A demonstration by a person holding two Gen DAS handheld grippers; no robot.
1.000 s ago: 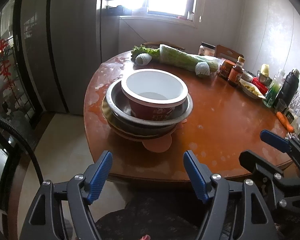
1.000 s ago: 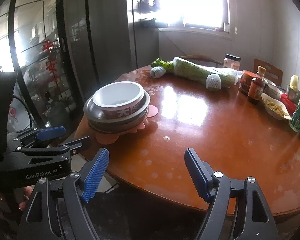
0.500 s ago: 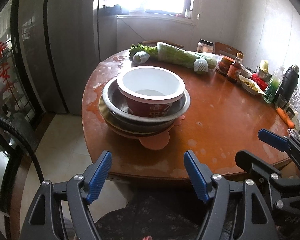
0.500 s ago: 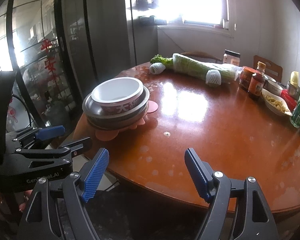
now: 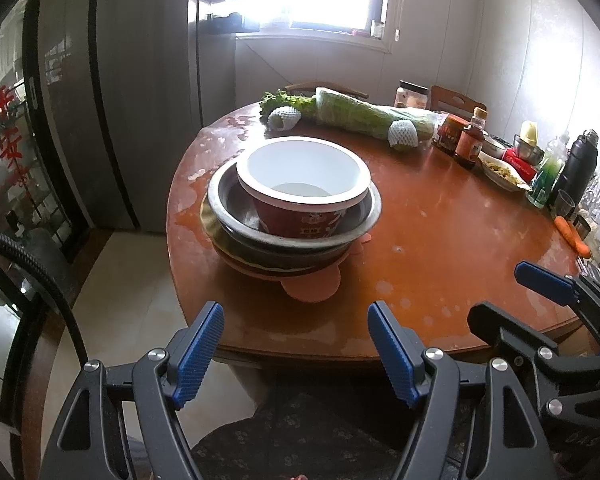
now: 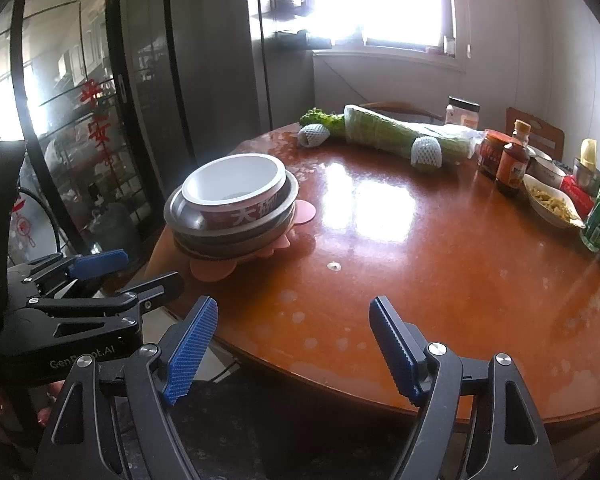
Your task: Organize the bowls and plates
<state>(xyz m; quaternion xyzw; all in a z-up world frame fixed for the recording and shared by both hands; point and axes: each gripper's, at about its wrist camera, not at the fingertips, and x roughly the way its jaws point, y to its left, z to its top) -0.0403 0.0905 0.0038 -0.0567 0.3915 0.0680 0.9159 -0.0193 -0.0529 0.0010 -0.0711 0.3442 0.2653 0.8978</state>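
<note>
A red bowl with a white inside (image 5: 304, 184) sits nested in a metal basin (image 5: 228, 208). The basin rests on stacked plates over a pink mat (image 5: 312, 286), near the left edge of the round wooden table (image 5: 440, 248). My left gripper (image 5: 296, 312) hangs open and empty off the near table edge, short of the stack. In the right wrist view the bowl (image 6: 236, 184) and basin (image 6: 180, 212) lie far left of my right gripper (image 6: 293, 304), which is open with nothing between its fingers. Each gripper appears in the other's view: the right gripper (image 5: 500, 292) and the left gripper (image 6: 148, 270).
Wrapped cabbage (image 5: 356, 114) and lettuce (image 5: 288, 102) lie at the table's far side. Jars, sauce bottles (image 5: 470, 142), a dish of food (image 5: 500, 170), a dark flask (image 5: 578, 168) and a carrot (image 5: 572, 234) line the right rim. Glass doors (image 6: 84, 140) stand to the left.
</note>
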